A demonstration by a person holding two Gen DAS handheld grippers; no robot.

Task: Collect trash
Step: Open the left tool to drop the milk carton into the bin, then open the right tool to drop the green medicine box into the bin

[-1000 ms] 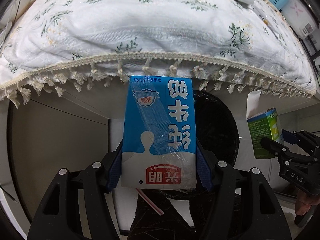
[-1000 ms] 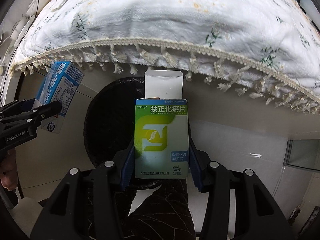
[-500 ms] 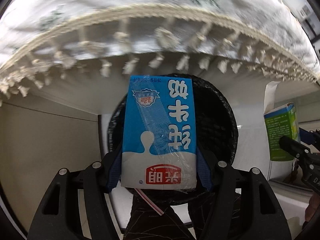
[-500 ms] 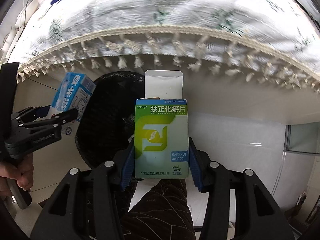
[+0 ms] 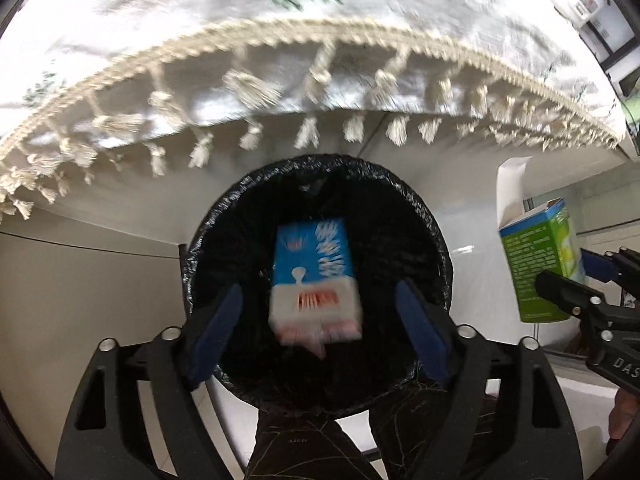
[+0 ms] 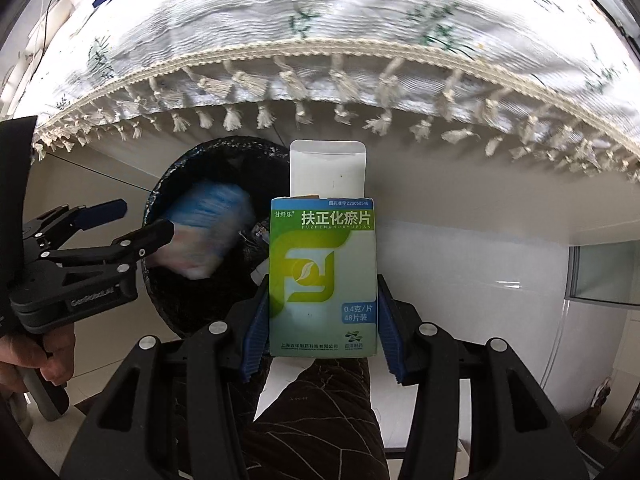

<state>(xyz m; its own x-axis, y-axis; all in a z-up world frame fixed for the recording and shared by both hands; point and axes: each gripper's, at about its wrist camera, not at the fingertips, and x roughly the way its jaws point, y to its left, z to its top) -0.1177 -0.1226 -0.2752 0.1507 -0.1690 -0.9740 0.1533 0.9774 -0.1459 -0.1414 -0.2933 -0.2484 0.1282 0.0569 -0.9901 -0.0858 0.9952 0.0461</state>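
Tablecloth: fringed, fills your 12 o'clock | Bin: black-lined, below the fringe | Your left gripper: jaws just opened wide, touching nothing | Carton: blue, blurred, loose inside the bin mouth | Your right gripper: pinching green box, flap up, at the bin's 3 o'clock

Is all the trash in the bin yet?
Not yet. The left gripper has just been opening, and the blue carton is free of its pads, dropping into the black bin. The right gripper holds the green box beside the bin. That box goes in next.
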